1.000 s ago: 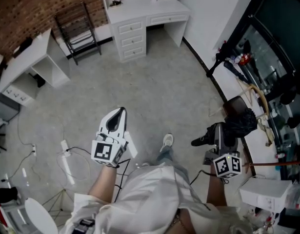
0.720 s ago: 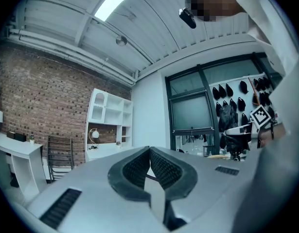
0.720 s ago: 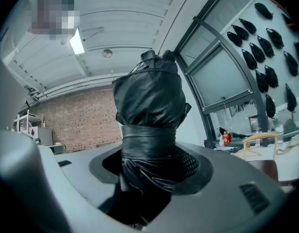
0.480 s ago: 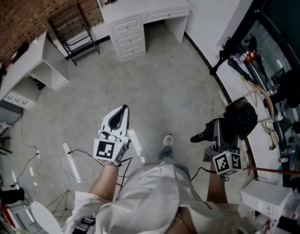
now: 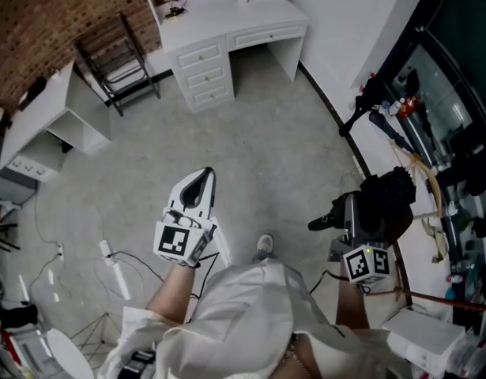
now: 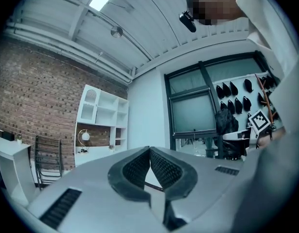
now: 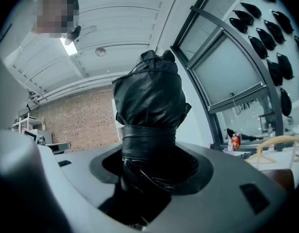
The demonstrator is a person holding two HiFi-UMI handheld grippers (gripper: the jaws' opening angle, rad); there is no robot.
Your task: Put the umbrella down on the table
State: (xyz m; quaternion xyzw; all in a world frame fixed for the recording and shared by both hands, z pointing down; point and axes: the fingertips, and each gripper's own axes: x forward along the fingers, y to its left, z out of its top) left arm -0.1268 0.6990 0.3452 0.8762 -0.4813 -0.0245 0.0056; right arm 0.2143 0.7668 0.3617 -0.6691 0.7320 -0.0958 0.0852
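A folded black umbrella (image 7: 148,106) stands upright between the jaws of my right gripper (image 7: 150,166), which is shut on it around its strapped middle. In the head view the umbrella (image 5: 387,202) is a dark bundle in front of the right gripper (image 5: 355,218), close to the edge of the long white table (image 5: 408,239) at the right. My left gripper (image 5: 197,189) is held out over the floor at centre left; its fingertips meet and nothing is between them (image 6: 149,152).
A white desk with drawers (image 5: 219,34) and a folding chair (image 5: 120,58) stand against the brick wall at the back. A white shelf unit (image 5: 41,121) is at left. Cables (image 5: 120,259) lie on the floor. The right table carries clutter and a white box (image 5: 420,338).
Both grippers have moved forward with the person walking; the desk and the table's clutter have shifted in view. The umbrella stays in the right gripper. The left gripper stays shut.
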